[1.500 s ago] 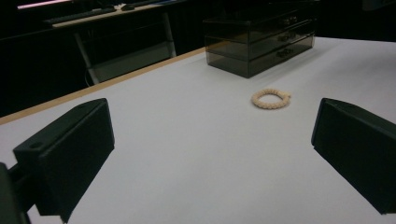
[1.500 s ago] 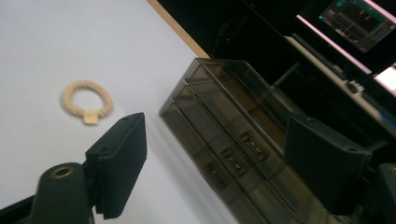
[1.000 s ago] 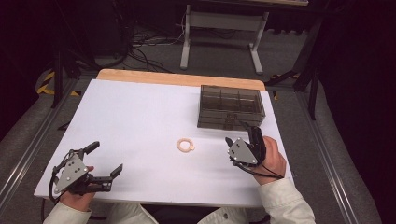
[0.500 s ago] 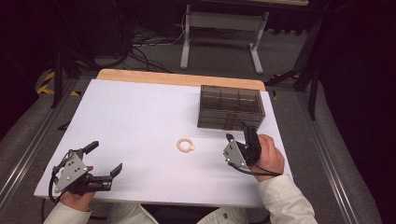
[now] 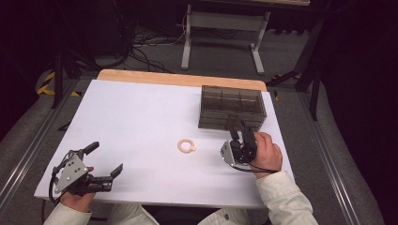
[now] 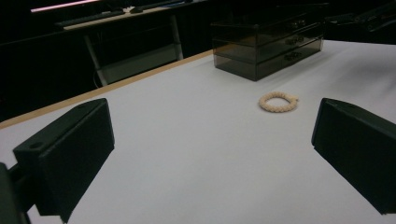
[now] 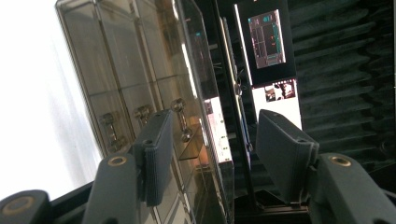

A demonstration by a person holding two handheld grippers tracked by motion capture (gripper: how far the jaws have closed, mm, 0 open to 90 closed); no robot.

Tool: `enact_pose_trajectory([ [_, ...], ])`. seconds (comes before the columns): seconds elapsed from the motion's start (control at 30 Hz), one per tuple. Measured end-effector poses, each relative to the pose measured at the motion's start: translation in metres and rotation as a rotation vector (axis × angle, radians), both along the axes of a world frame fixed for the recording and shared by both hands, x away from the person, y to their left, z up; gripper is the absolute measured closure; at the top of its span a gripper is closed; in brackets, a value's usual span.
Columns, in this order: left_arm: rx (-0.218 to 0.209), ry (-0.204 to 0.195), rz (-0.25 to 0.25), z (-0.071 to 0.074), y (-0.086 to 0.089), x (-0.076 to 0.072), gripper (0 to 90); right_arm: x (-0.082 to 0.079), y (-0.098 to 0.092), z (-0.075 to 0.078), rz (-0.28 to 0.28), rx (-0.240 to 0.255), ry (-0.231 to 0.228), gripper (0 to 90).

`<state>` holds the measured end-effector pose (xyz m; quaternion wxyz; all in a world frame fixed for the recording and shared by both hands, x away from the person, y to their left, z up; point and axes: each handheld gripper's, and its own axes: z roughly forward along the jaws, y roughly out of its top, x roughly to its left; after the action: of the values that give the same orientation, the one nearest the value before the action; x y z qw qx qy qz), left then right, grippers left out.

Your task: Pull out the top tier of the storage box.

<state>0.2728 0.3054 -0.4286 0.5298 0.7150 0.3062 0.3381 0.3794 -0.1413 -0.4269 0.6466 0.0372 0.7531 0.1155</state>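
Note:
A smoky clear drawer box (image 5: 232, 107) stands at the table's far right. A cream bead bracelet (image 5: 186, 146) lies flat on the white table (image 5: 141, 117) near the middle. My right gripper (image 5: 240, 136) is turned on its side just in front of the box's drawer fronts. In the right gripper view the drawer box (image 7: 130, 70) is close up. My right gripper (image 7: 219, 144) has just been closing but is still open, with a small metal drawer knob (image 7: 179, 106) by its left jaw, untouched. My left gripper (image 5: 105, 158) rests wide open at the near left, holding nothing. In the left gripper view, the bracelet (image 6: 279, 101) and box (image 6: 268, 44) lie ahead of the left gripper (image 6: 217, 140).
A wooden strip (image 5: 178, 78) edges the table's far side. Beyond it are a metal stand's legs (image 5: 220, 42) and cables on the floor. Bare white surface stretches between my left gripper and the bracelet.
My right gripper has moved forward and down to the front of the drawer box, and its jaws have narrowed. The left gripper and the bracelet have stayed put.

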Motion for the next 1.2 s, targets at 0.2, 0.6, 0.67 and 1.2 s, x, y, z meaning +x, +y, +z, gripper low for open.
enact_pose_trajectory([
  [0.2,0.000,0.000,-0.002,0.000,0.000,0.000,0.2,0.006,0.001,-0.005,-0.027,-0.048,-0.025,50.4],
  [0.6,-0.001,0.001,-0.005,0.000,0.000,0.000,0.1,0.015,0.005,-0.017,-0.049,-0.097,-0.031,52.6],
  [0.67,-0.001,0.001,-0.005,0.000,0.000,0.000,0.1,0.018,0.005,-0.020,-0.054,-0.107,-0.034,53.1],
  [1.2,-0.015,0.000,0.009,0.000,-0.001,-0.001,0.1,0.028,0.004,-0.027,-0.069,-0.125,-0.035,59.1],
])
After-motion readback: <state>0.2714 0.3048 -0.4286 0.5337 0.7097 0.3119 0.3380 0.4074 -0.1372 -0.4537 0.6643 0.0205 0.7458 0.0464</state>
